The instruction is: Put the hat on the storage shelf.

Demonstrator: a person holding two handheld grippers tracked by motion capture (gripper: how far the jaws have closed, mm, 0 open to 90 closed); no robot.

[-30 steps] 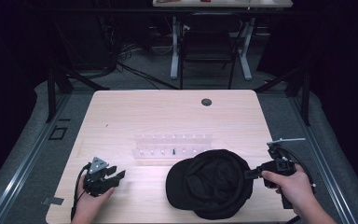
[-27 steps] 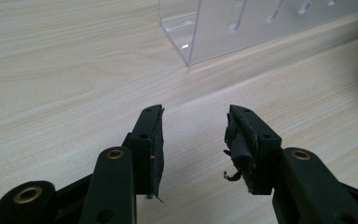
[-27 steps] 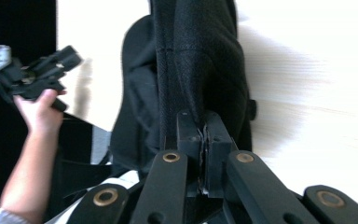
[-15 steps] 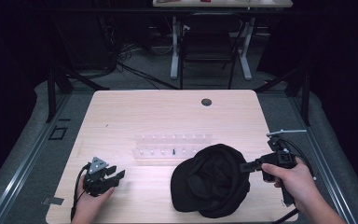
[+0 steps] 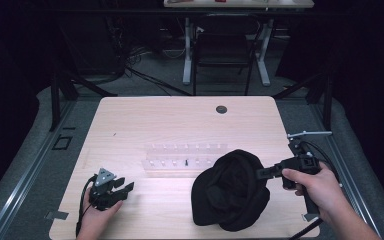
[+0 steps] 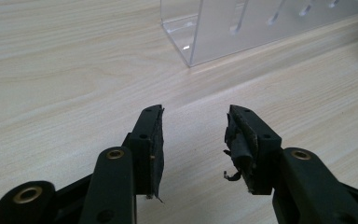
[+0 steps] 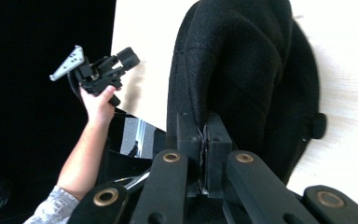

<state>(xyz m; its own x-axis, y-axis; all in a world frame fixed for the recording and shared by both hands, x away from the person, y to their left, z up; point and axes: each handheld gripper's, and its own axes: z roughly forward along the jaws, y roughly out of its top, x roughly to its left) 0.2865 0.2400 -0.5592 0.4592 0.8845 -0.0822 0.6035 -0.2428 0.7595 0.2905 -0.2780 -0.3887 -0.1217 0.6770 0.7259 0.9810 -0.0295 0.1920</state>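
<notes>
- Where the high view looks down, a pale wood surface (image 5: 180, 125) stands on grey floor in a dark room, with a chair (image 5: 223, 50) and a white-legged desk (image 5: 230, 4) beyond its far edge. A small dark round spot (image 5: 221, 109) sits near the far edge of the surface. A clear rack (image 5: 180, 159) lies across the middle, and a black cap (image 5: 230, 190) is just right of it, near the front edge, one side lifted off the wood. The right claw (image 5: 261, 173) is pinched on the cap's right edge, gripped by the right hand (image 5: 315, 187). The left claw (image 5: 125, 189) sits low at the front left in the left hand (image 5: 97, 215), well apart from the cap, its jaws spread and holding nothing.
- As the left gripper view shows it, the left claw (image 6: 193, 140) hangs just over bare wood with a clear gap between its worn pads. A corner of the rack (image 6: 242, 28) stands ahead of it, apart from the jaws.
- In the right gripper view, the right claw (image 7: 204, 135) is pressed together on a fold of the cap (image 7: 242, 70), whose cloth rises up from the jaws. The surface (image 7: 335, 93) shows pale behind the cap. Off to the left, against the dark, the left hand (image 7: 98, 105) holds the left claw (image 7: 128, 57), jaws apart.
</notes>
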